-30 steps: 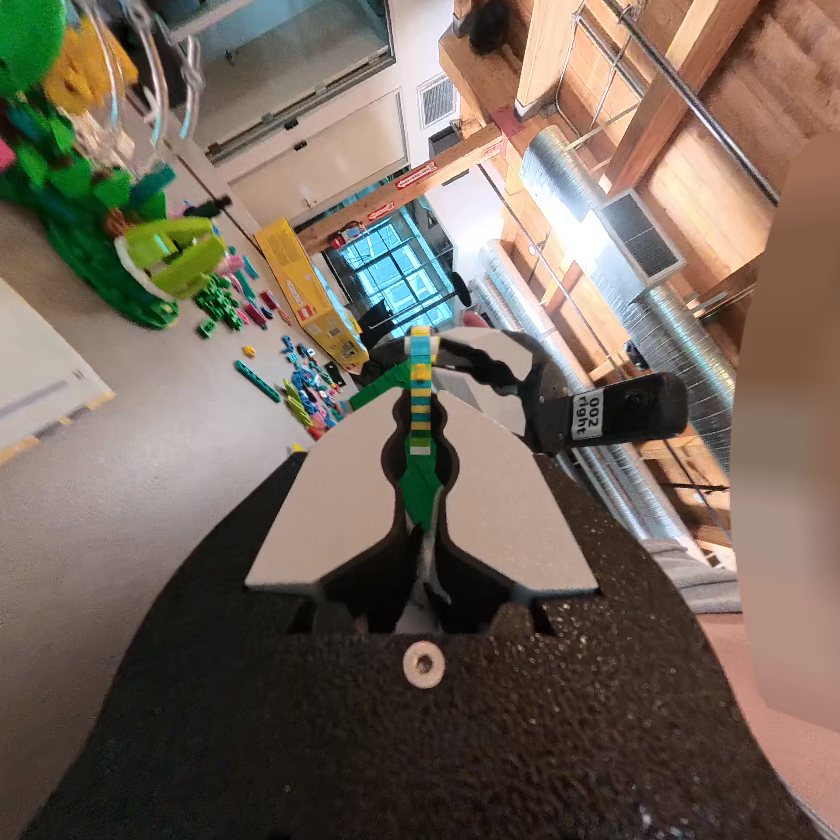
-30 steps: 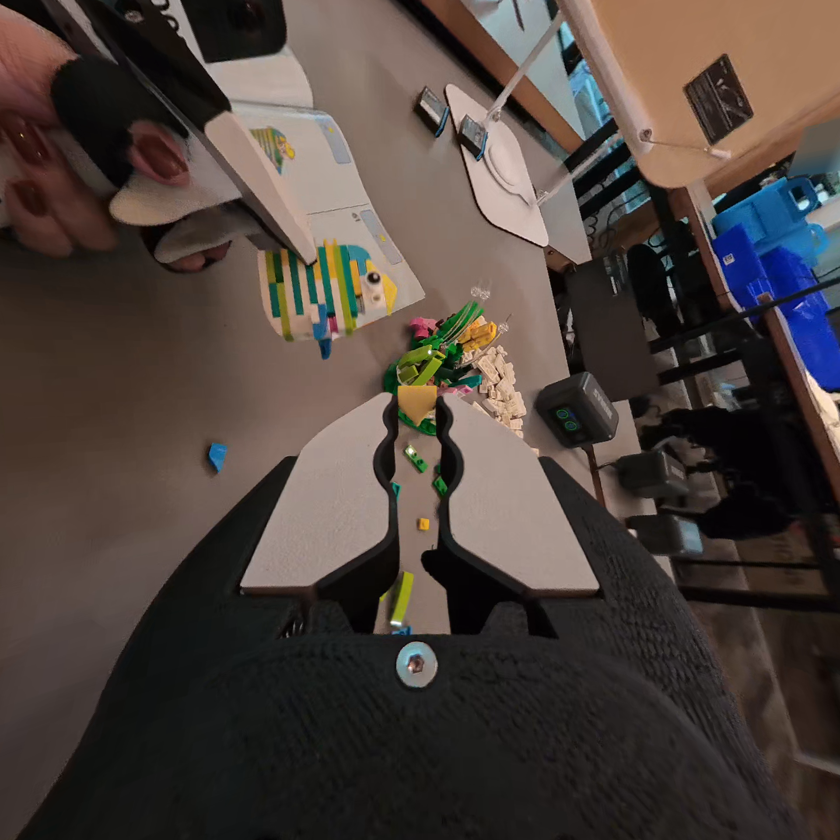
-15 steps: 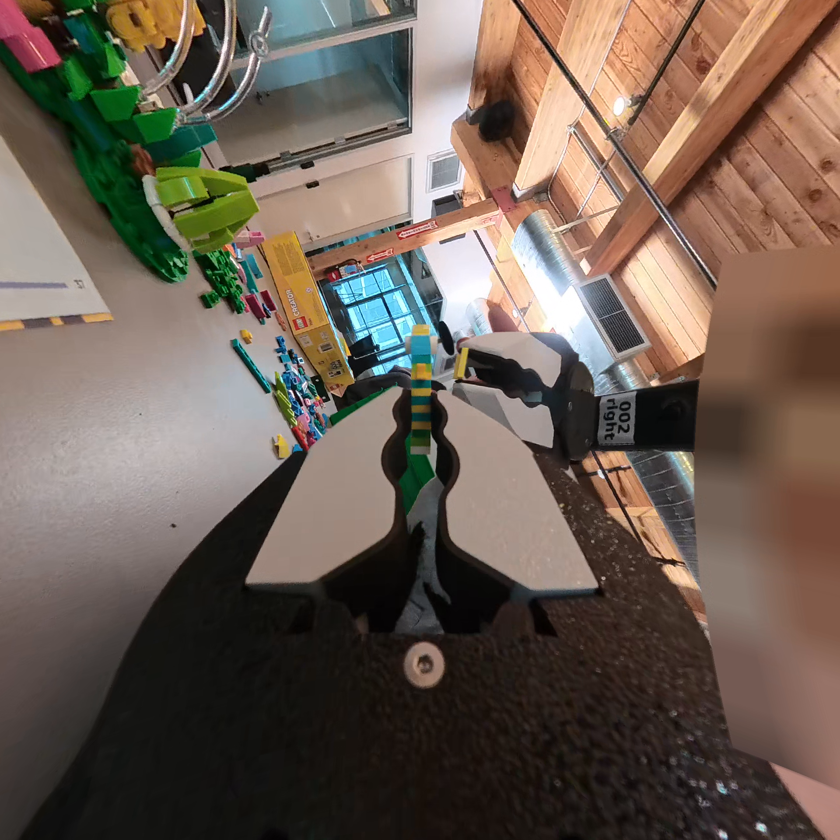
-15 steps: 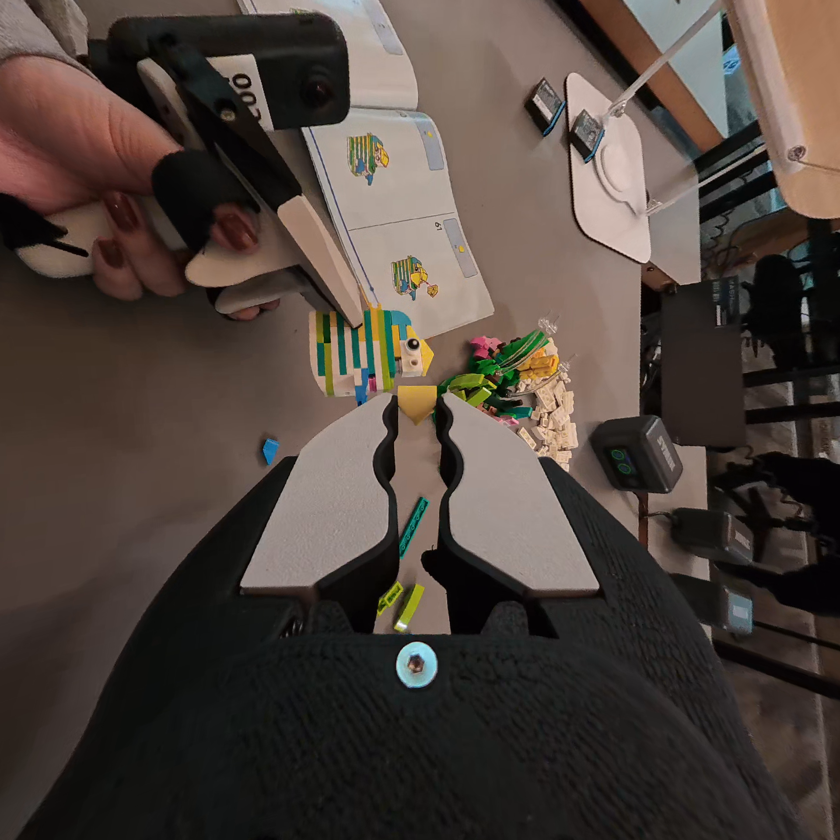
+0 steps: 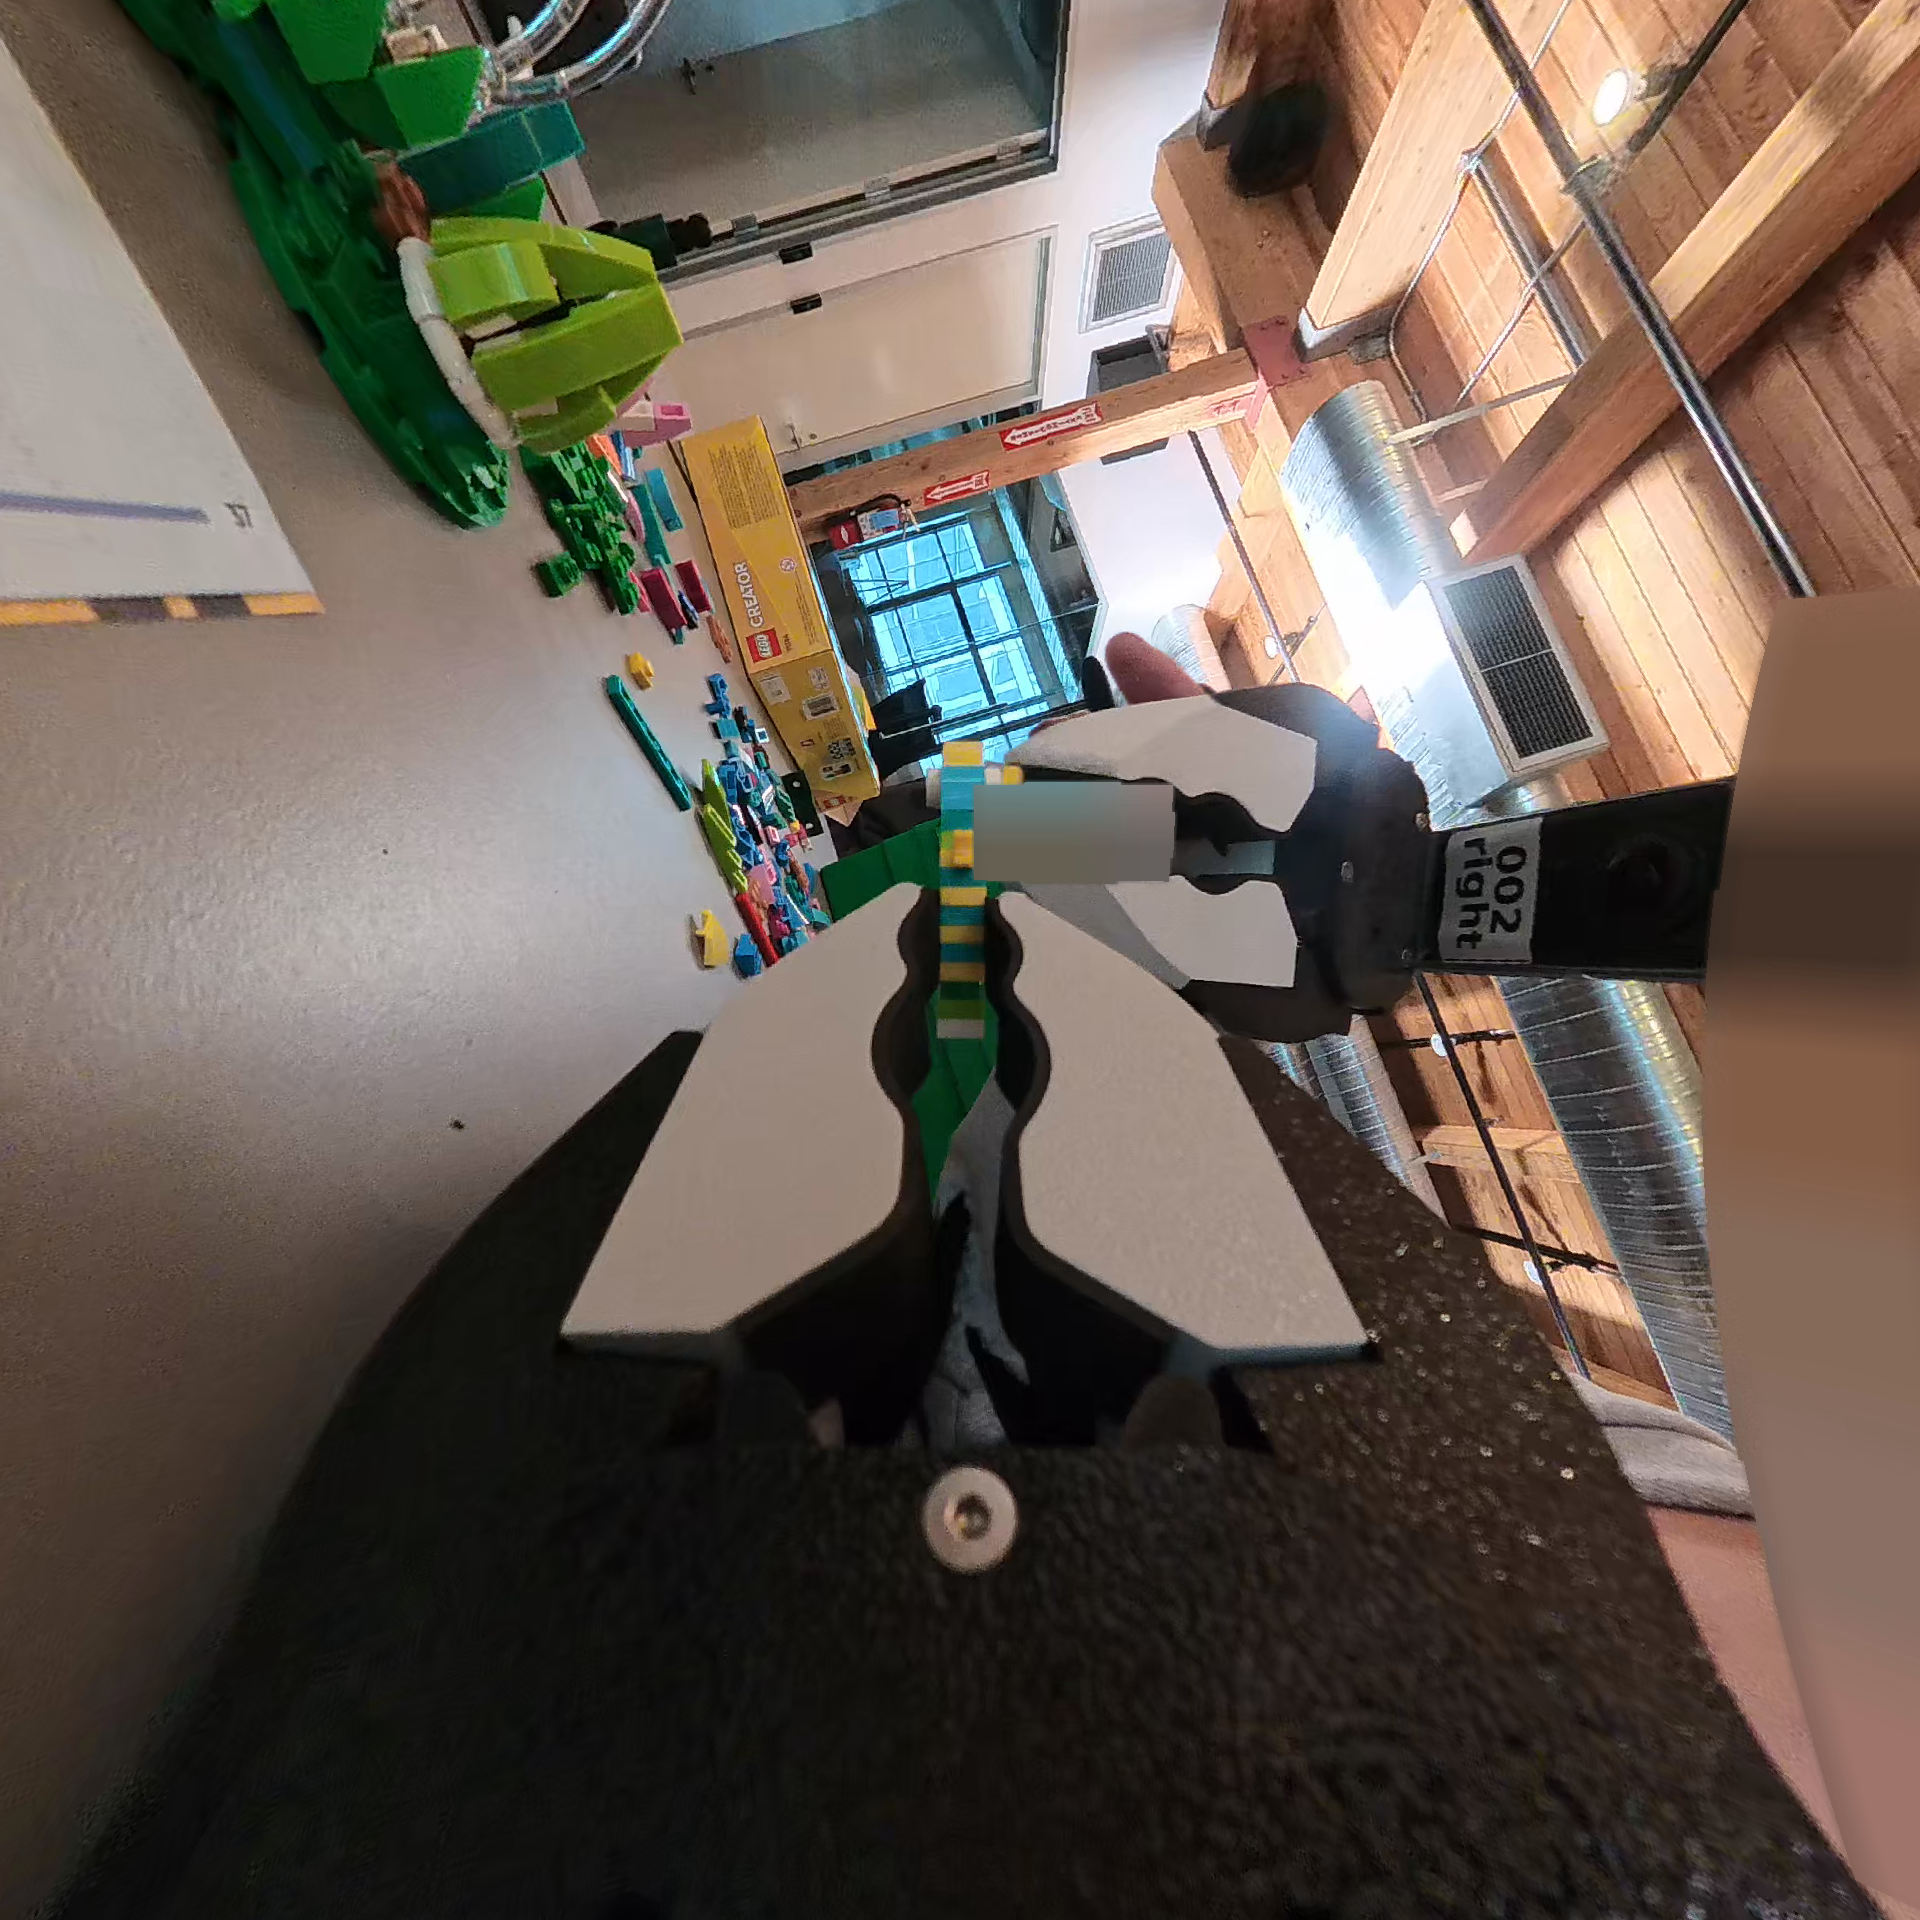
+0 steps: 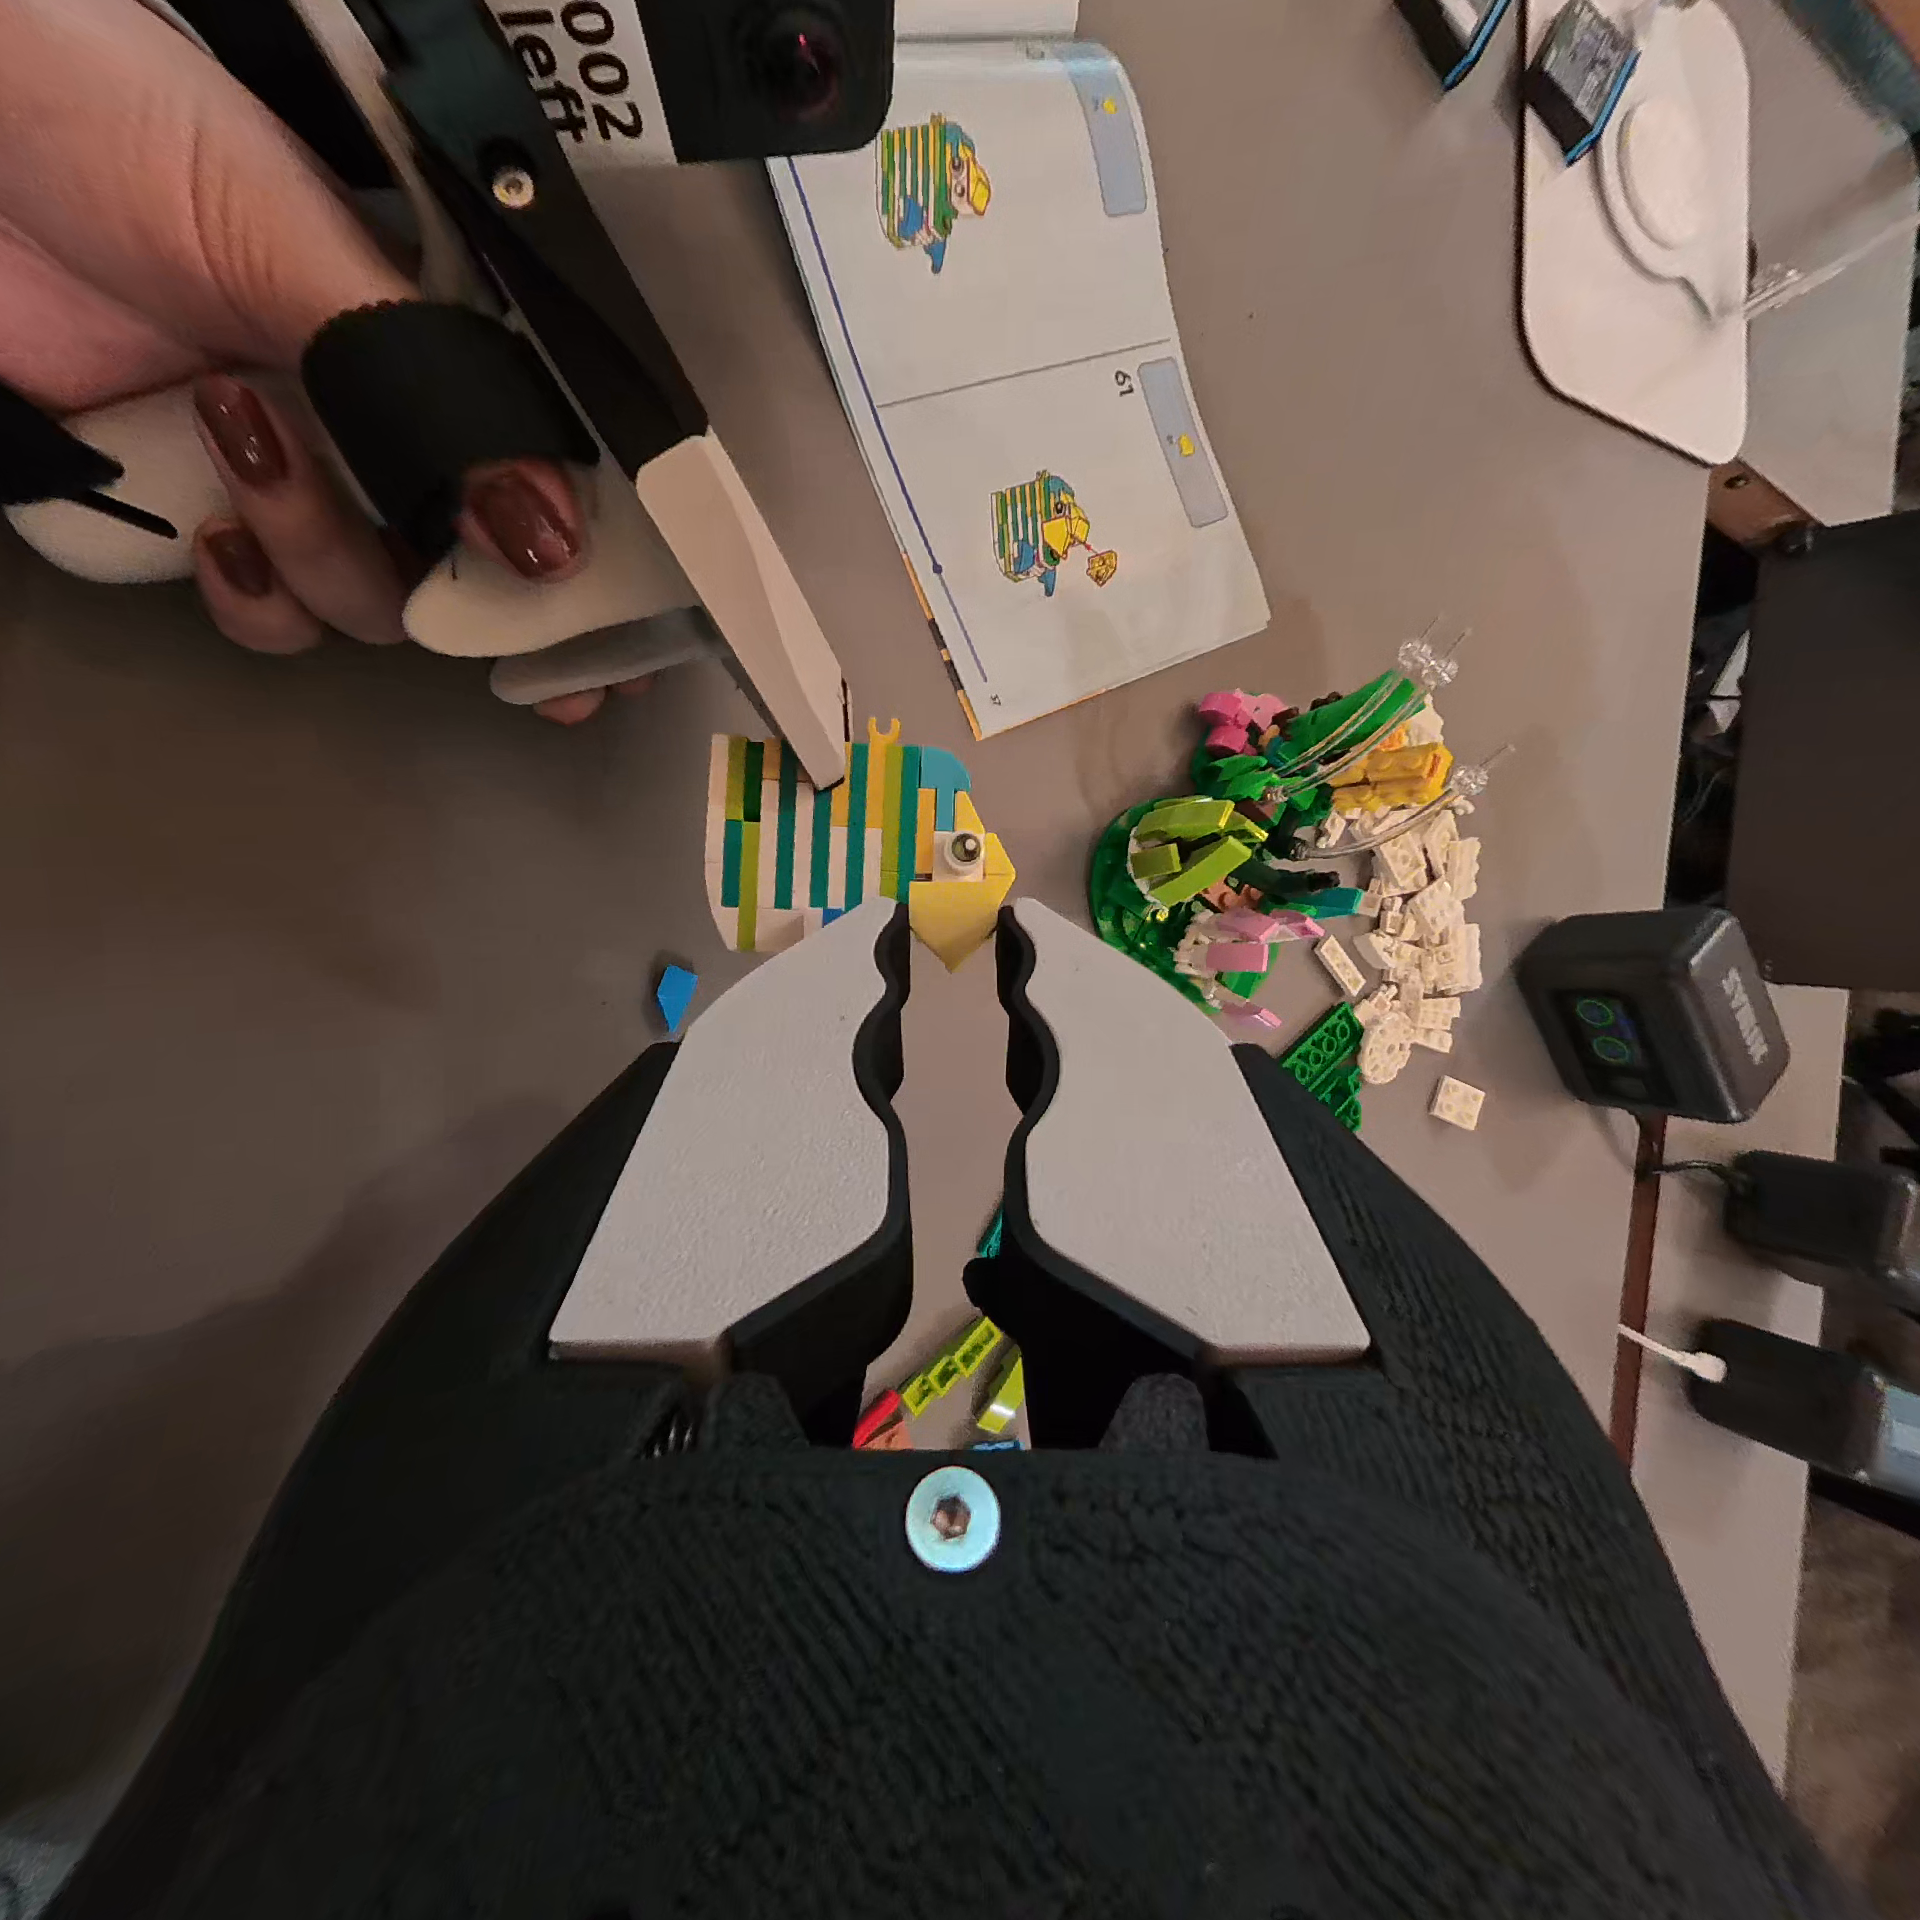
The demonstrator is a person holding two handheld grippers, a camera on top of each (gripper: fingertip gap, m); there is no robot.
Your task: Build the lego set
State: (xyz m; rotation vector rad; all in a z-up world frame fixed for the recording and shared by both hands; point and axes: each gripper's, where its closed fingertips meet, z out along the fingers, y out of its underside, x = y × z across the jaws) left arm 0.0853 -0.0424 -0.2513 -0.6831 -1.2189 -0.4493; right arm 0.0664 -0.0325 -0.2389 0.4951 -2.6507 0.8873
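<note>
The right gripper (image 6: pixel 952 914) pinches the yellow beak piece (image 6: pixel 954 930) between its fingers (image 6: pixel 779 1132), pressing it onto the head of the striped fish model (image 6: pixel 831 842), probably to seat it as the open instruction booklet (image 6: pixel 1029 364) pictures. The left gripper (image 5: pixel 961 935) has its fingers clamped on the model's body, apparently bracing it in the air against that push. One model and one beak are in play. On the desk (image 6: pixel 312 1039) lie one booklet, one green plant build (image 6: pixel 1195 862), one yellow box (image 5: pixel 774 613), one blue stray brick (image 6: pixel 675 994) and loose white pieces (image 6: pixel 1413 914), too many to count.
</note>
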